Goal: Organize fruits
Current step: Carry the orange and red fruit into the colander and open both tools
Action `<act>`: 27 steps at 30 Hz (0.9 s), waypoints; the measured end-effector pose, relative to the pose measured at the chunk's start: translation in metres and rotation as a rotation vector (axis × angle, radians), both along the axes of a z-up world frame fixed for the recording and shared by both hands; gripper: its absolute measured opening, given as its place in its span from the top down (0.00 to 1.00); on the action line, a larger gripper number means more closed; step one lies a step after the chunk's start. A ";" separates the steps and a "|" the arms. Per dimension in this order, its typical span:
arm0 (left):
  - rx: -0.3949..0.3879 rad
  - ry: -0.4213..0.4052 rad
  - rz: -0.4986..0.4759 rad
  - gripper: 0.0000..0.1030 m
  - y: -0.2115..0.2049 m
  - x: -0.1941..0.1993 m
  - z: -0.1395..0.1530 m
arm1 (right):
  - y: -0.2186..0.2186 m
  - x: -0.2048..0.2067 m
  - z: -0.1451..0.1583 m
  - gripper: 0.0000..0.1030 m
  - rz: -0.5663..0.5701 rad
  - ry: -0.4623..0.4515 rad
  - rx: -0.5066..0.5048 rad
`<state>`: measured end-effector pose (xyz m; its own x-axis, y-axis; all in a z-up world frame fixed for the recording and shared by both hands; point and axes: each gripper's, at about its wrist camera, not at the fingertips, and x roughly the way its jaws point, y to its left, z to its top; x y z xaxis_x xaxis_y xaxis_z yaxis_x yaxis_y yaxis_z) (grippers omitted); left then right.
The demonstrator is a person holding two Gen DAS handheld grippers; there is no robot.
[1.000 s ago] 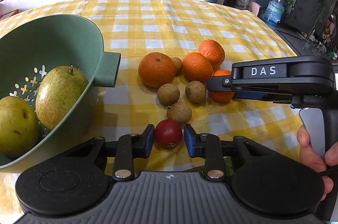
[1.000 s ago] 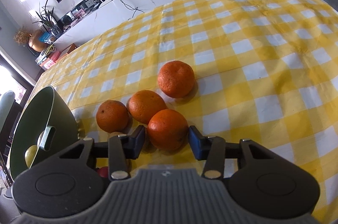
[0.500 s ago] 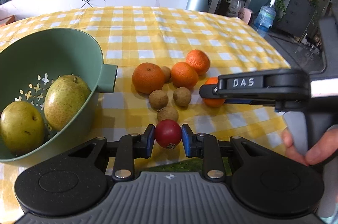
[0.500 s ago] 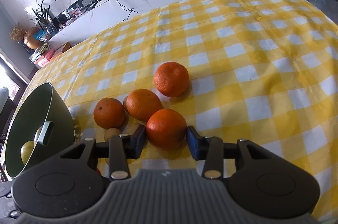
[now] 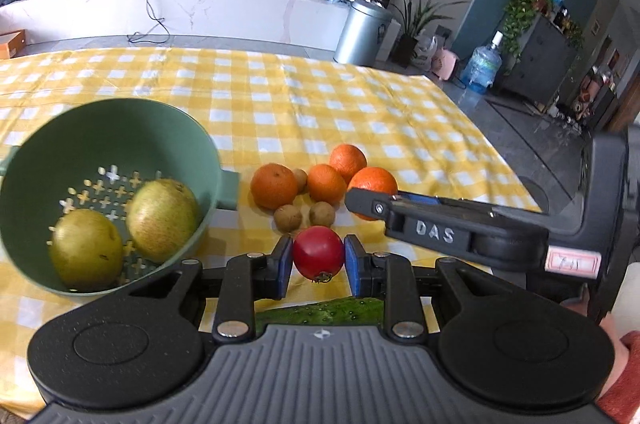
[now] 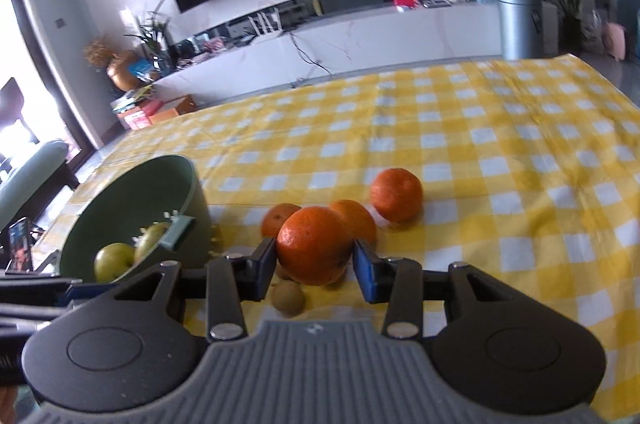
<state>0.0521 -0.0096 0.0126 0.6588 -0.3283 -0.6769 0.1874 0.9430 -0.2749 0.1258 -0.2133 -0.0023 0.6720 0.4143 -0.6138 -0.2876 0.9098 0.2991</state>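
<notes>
Now we grip a tomato [image 5: 318, 251] in the left tool [image 5: 316, 260], an orange [image 6: 315, 245] in the right tool [image 6: 314, 266]; the colander [image 5: 208, 160] sits left, nearer our left hand.

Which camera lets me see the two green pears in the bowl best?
The left wrist view. It looks down into the green bowl, so both pears show whole on its holed bottom. The right wrist view sees the bowl from the side, and its rim and handle hide part of the pears.
</notes>
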 end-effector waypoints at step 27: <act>-0.131 0.192 0.147 0.70 0.108 0.028 -0.020 | 0.117 0.032 0.051 0.62 0.475 0.027 -0.064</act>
